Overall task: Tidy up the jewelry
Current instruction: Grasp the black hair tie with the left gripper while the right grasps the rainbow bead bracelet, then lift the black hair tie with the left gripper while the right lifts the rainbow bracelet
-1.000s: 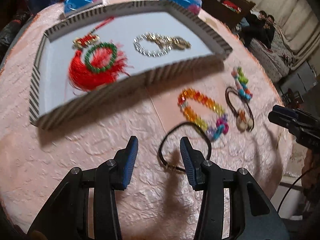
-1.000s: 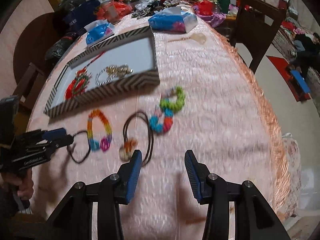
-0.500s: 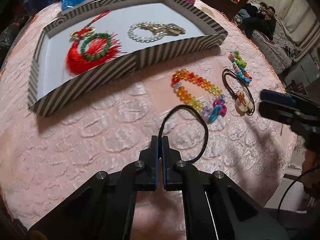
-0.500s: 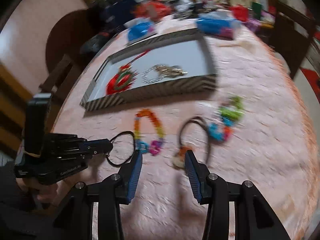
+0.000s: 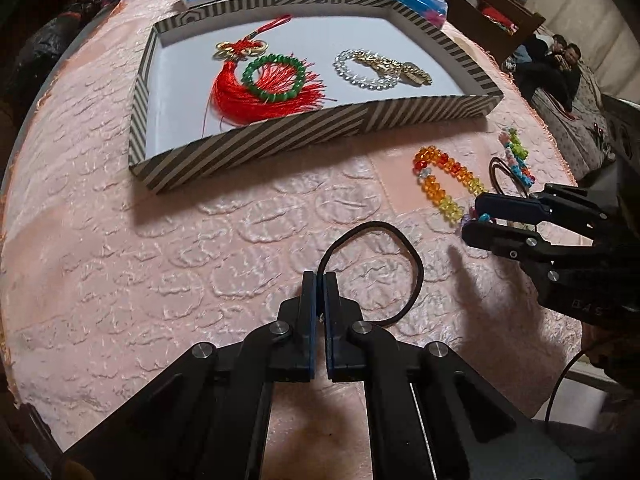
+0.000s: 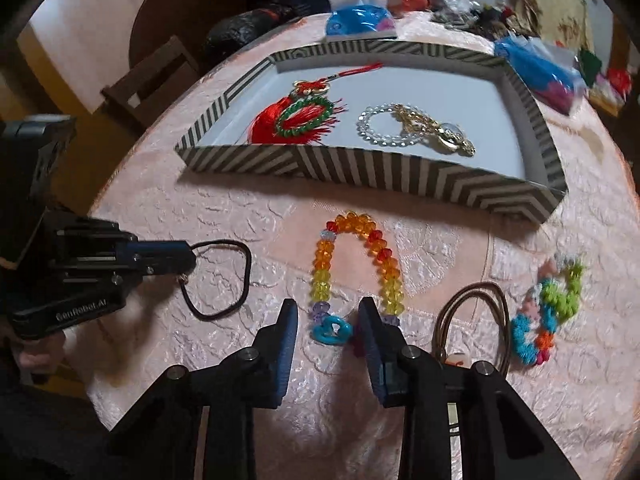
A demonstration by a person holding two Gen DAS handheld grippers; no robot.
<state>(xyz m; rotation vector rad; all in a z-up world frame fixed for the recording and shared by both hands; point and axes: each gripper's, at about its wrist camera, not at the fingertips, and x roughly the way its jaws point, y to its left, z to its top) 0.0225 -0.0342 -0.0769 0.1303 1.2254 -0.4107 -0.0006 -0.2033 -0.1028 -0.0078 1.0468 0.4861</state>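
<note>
Left wrist view: left gripper (image 5: pixel 319 280) pinched tight on a black cord loop (image 5: pixel 376 264); the rest of the loop lies on the pink tablecloth (image 5: pixel 160 260) near the table's front edge. Right gripper (image 5: pixel 476 220) enters from the right edge, jaws apart, tips over the end of the rainbow bead bracelet (image 5: pixel 444 180).

Right wrist view: right gripper (image 6: pixel 326 320) stands wide, its fingers either side of the bracelet's blue link (image 6: pixel 332 330); contact cannot be told. This view alone shows clearly a brown cord loop (image 6: pixel 472 308) and a knitted multicolour band (image 6: pixel 548 312) toward the table's right edge; in the left view both are partly hidden behind the right gripper.

Striped tray (image 6: pixel 360 168), toward the table's back edge, holds a red tassel charm (image 5: pixel 248 92), a green bead bracelet (image 5: pixel 274 76) lying on it, and a clear bead bracelet (image 5: pixel 368 72) touching a gold piece (image 6: pixel 444 132).
</note>
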